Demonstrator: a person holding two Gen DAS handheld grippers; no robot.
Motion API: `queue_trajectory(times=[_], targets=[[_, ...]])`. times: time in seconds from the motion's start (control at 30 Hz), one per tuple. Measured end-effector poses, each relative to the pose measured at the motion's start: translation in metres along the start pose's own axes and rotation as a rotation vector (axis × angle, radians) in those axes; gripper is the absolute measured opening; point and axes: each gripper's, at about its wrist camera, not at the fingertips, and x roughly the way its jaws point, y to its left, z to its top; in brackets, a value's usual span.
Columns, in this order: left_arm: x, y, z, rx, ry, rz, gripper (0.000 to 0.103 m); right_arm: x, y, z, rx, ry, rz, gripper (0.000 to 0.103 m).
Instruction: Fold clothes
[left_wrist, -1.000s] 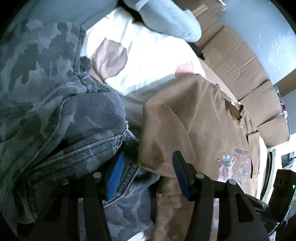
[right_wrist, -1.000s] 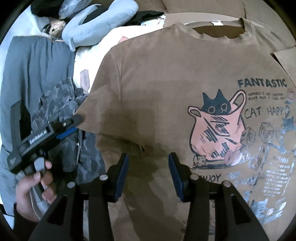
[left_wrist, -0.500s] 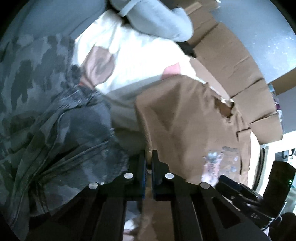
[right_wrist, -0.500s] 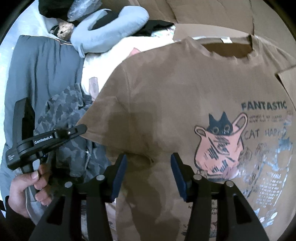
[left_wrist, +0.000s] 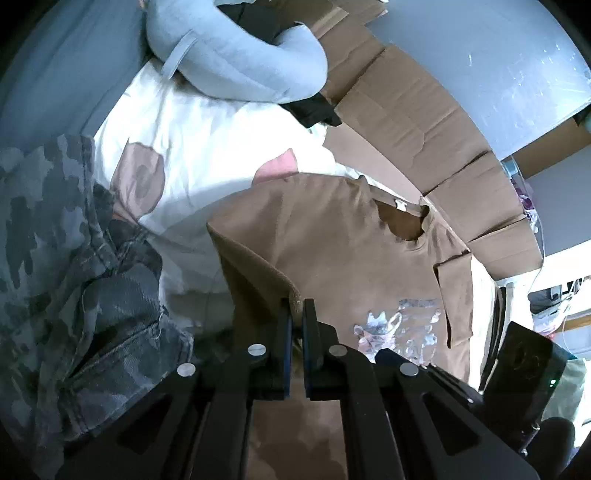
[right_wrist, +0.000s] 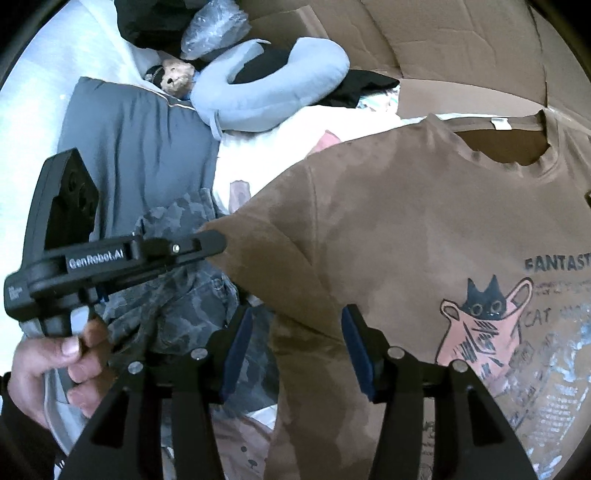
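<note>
Shirt (right_wrist: 406, 229), brown, lies flat beside camouflage trousers (right_wrist: 184, 295). Left gripper (left_wrist: 296, 314) is clamped on the shirt's sleeve edge. Right gripper (right_wrist: 295, 354) hangs half-open above the shirt, gripping nothing.

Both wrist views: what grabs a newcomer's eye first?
The brown T-shirt with a cat print fills the right wrist view, its sleeve edge pinched in the shut left gripper. The right gripper hangs open over the shirt. A camouflage garment lies bunched on the shirt's left.
</note>
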Motion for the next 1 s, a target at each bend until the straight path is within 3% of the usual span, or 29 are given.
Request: queue_trajectory(times=[0.1,0.17,0.63,0.7,0.77,0.8,0.93,0.97,1.0], targets=[[-0.003,-0.006,0.005,0.013,0.007,-0.008,0.004,-0.002,-0.006,-0.001,0.031,-0.038,0.023,0.051],[-0.004,-0.011,0.007,0.022,0.011,-0.011,0.004,-0.001,-0.007,-0.001,0.034,-0.046,0.026,0.059],[0.001,-0.044,0.014,0.068,0.038,-0.057,0.004,0.028,0.026,0.028,-0.074,-0.034,0.023,0.059],[0.003,-0.046,0.015,0.067,0.036,-0.058,0.004,0.034,0.023,0.032,-0.057,-0.024,0.039,0.051],[0.005,-0.046,0.018,0.063,0.041,-0.057,0.004,0.037,0.018,0.035,-0.034,-0.015,0.049,0.016],[0.006,-0.045,0.019,0.06,0.045,-0.055,0.004,0.039,0.015,0.036,-0.021,-0.009,0.05,0.008],[0.006,-0.041,0.028,0.058,0.053,-0.005,0.005,0.038,0.009,0.038,0.013,-0.01,0.072,0.004],[0.006,-0.038,0.029,0.058,0.049,-0.005,0.012,0.038,0.008,0.038,0.018,-0.009,0.078,0.004],[0.007,-0.036,0.032,0.064,0.043,0.012,0.026,0.037,0.008,0.038,0.016,-0.007,0.075,0.004]])
